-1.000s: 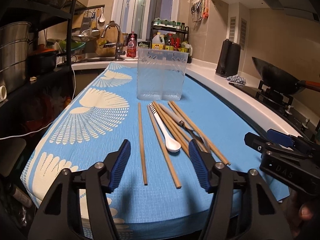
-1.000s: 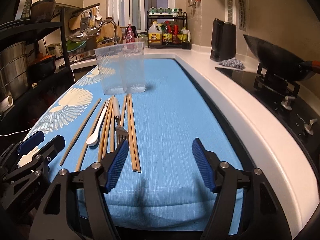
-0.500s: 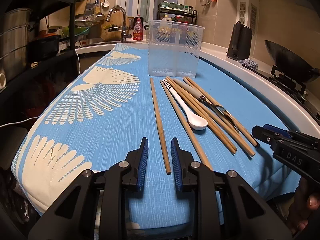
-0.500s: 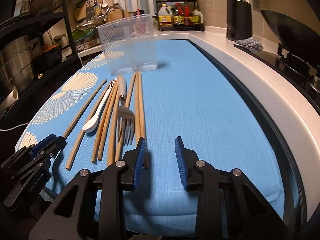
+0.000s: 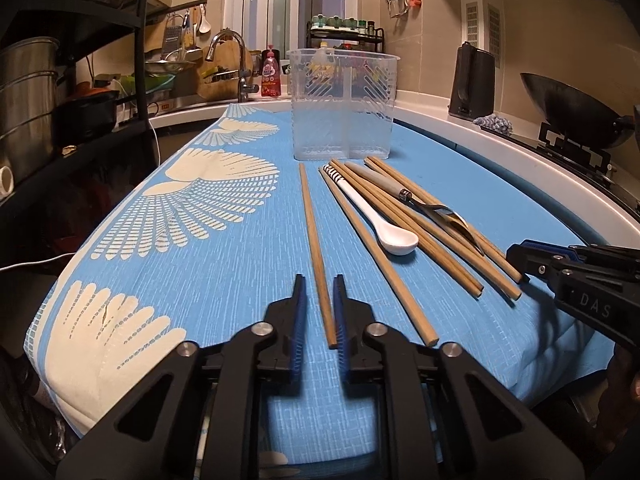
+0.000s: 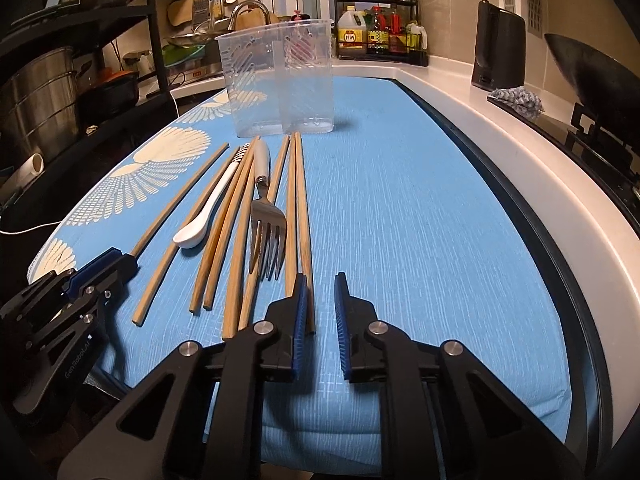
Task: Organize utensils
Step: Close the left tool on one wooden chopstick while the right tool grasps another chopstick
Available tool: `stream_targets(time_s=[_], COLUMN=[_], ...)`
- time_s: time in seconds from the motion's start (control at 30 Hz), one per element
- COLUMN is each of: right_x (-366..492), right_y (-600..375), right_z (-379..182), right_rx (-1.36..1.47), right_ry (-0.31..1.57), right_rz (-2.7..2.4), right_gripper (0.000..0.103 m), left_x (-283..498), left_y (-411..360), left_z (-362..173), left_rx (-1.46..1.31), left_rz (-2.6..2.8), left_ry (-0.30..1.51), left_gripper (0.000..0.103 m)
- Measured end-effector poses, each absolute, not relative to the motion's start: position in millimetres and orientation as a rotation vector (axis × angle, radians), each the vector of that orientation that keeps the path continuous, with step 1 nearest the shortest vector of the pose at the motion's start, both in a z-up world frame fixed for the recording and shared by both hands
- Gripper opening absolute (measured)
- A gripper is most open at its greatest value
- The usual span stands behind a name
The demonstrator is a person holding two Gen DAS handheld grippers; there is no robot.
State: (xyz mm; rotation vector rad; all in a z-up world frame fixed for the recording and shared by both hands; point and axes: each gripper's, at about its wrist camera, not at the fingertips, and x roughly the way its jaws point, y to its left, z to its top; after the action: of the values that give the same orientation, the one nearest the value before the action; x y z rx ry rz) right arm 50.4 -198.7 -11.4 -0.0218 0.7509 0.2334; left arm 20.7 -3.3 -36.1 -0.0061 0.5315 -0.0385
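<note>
Surface [image 5: 224, 280] is covered by a blue cloth with a cream fan print [image 5: 212, 184] along its left side. A clear plastic utensil holder [image 5: 342, 104], divided into two compartments, stands upright at the far end of the cloth, with nothing visible inside. Just in front of it the utensils lie flat, lengthwise toward the cameras: a loose bundle of wooden chopsticks [image 5: 424, 232], a metal fork [image 6: 267, 216] with a pale handle resting across several of them, tines toward the near edge, and a white ceramic spoon [image 5: 380, 224] with a striped handle end, bowl toward the near edge. One single chopstick [image 5: 314, 248] lies apart, left of the bundle. Left hand-held gripper [image 5: 320, 316] is low over the cloth at a narrow gap, fingers either side of the near end of that single chopstick; contact cannot be confirmed. Right hand-held gripper [image 6: 322, 308] is likewise at a narrow gap with nothing between its fingers, its left finger [image 6: 300, 308] just beside the rightmost chopstick [image 6: 305, 232] of the bundle.
</note>
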Motion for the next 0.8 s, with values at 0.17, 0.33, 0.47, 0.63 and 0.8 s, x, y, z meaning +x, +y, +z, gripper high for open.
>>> stream_targets(time_s=[0.17, 0.33, 0.47, 0.63, 0.8], right_x=[48, 44, 41, 42, 40], right_y=[-202, -217, -222, -225, -224], right_z=[-10, -11, -12, -14, -16], right_rx=[-0.031, -0.026, -0.033, -0.008, -0.036], right_ry=[0.738, 0.734, 0.716, 0.690, 0.664], right_rz=[0.207, 0.159, 0.153, 0.166, 0.178], right_gripper=[0.005, 0.005, 0.005, 0.005, 0.005], left_x=[18, 18, 18, 17, 17], left_y=[2, 9, 9, 10, 10], left_z=[-35, -35, -37, -38, -38], left_rx=[-0.011, -0.028, -0.026, -0.028, -0.028], left_rz=[-0.017, -0.012, -0.017, -0.022, -0.021], left_ry=[0.520, 0.515, 0.511, 0.502, 0.501], left_gripper=[0.006, 0.006, 0.006, 0.006, 0.006])
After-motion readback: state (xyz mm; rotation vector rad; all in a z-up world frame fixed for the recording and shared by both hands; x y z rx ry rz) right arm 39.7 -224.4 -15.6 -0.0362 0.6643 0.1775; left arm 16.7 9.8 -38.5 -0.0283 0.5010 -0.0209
